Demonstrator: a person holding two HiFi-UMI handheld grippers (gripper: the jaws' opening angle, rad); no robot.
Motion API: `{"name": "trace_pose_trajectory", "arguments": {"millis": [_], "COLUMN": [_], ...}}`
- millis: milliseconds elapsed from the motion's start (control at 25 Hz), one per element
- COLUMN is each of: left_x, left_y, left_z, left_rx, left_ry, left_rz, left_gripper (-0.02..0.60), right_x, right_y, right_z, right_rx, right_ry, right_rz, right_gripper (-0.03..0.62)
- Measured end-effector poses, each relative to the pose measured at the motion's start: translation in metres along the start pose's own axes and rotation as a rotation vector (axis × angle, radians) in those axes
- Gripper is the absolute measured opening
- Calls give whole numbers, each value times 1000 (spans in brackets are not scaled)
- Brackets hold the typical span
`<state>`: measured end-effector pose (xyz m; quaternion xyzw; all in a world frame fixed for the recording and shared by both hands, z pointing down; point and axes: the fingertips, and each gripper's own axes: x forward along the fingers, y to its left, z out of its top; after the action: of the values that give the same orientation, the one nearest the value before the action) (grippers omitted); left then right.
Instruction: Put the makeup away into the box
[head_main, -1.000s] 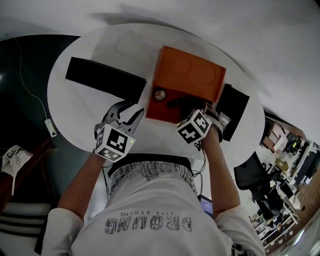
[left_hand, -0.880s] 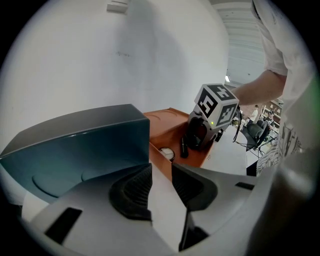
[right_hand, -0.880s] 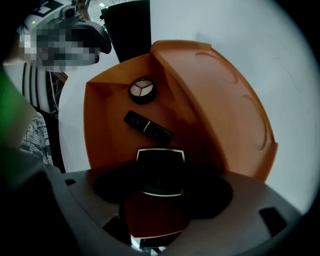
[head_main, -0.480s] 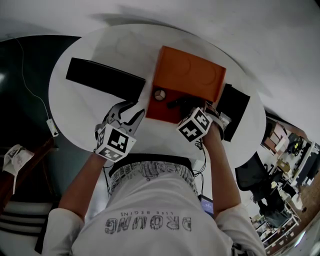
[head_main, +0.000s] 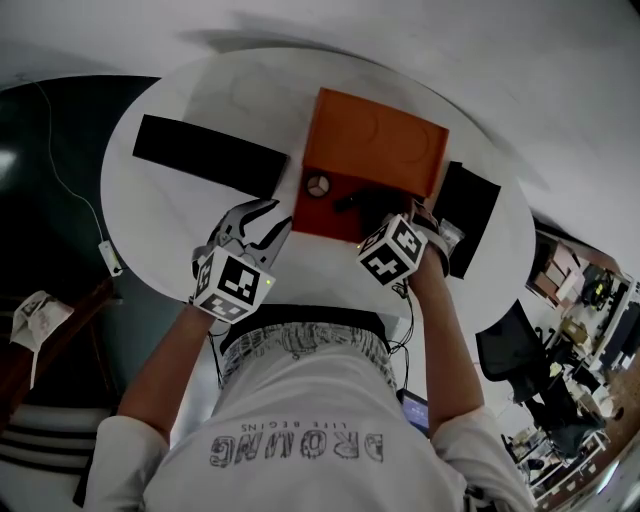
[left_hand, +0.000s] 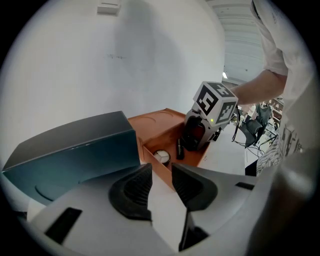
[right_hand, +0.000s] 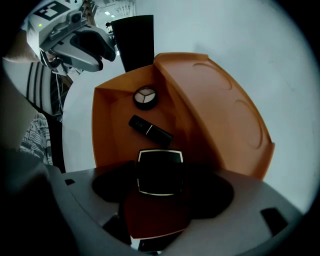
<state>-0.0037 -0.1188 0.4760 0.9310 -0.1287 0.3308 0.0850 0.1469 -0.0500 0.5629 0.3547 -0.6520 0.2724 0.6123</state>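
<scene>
The orange box (head_main: 375, 140) stands open on the round white table (head_main: 180, 215). On its floor lie a round compact (right_hand: 146, 97) and a black lipstick tube (right_hand: 150, 131). My right gripper (right_hand: 161, 192) points straight down into the box and is shut on a black square compact (right_hand: 160, 172) with a pale rim. In the head view the right gripper (head_main: 385, 215) sits over the box's near right corner, beside the round compact (head_main: 318, 186). My left gripper (left_hand: 161, 186) hovers left of the box with its jaws open and nothing between them.
A long black box (head_main: 210, 155) lies on the table left of the orange box, close in front of my left gripper (head_main: 258, 218). Another black box (head_main: 470, 215) lies to the right. The table's near edge runs just behind both grippers.
</scene>
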Motion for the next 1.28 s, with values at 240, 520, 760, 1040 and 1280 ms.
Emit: {"name": "trace_pose_trajectory", "arguments": {"millis": [240,520,760,1040,1280], "left_x": [-2,-4,-7,-16,-26], "left_y": [-8,-16,-28,-40,-54], "left_z": [7,25,39,49,56], "left_rx": [33,92,147,172,197], "left_ry": [-9,-34,-43,-56,-73], "left_rz": [2,12,20,41,43], "left_gripper": [138,138,138,138,138], "right_x": [-13,-40,-62,-86,-104], "right_y": [-1,-11,-14,-14,-13], "right_z": [4,7,5,0,-12], "right_rx": [56,109,149,241,302], "right_ry": [-94,-229,-324,-434,-489], "right_rz": [-25,-114,-172,-206,-249], "right_gripper": [357,322,287,256,235]}}
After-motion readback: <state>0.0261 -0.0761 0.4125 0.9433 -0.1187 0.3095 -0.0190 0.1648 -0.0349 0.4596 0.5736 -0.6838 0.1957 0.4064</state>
